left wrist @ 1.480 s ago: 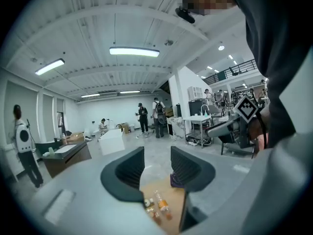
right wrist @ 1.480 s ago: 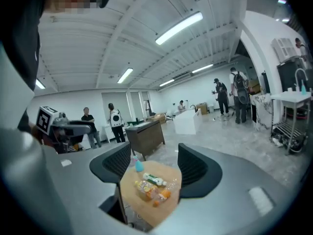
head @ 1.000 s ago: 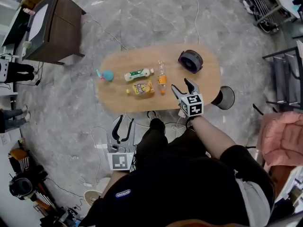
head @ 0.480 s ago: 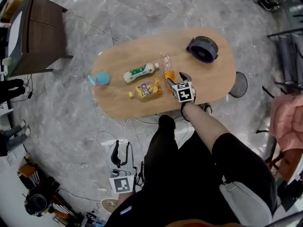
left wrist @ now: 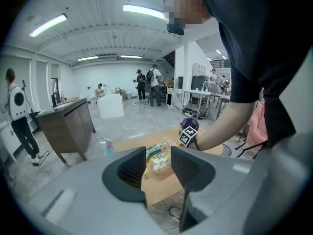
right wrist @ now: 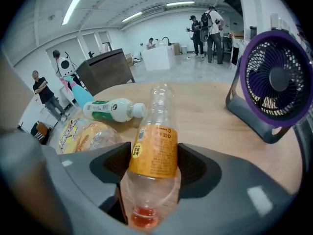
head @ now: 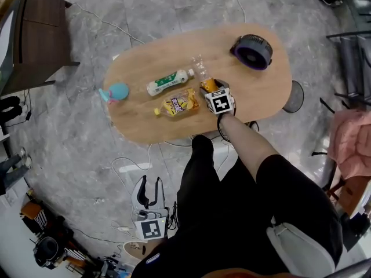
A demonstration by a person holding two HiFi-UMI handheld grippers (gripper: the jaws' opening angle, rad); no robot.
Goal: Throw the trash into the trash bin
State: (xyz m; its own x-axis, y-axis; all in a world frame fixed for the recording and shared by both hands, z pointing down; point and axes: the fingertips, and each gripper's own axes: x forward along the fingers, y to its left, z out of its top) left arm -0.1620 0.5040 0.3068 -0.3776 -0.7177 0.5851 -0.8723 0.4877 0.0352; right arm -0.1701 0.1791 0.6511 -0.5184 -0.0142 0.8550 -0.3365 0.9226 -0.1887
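both tools are released: the right tool (right wrist: pixel 150 166) straddles the orange-labelled bottle (right wrist: pixel 155 148) lying on the counter (head: pixel 255 91); the left tool (left wrist: pixel 157 166) hangs empty above the floor (head: pixel 87 132).

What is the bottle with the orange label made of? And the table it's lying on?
The bottle looks like thin clear plastic: you can see through it to a little reddish liquid inside. The table seems wood, or a wood-look coating, with pale grain and a smooth top.
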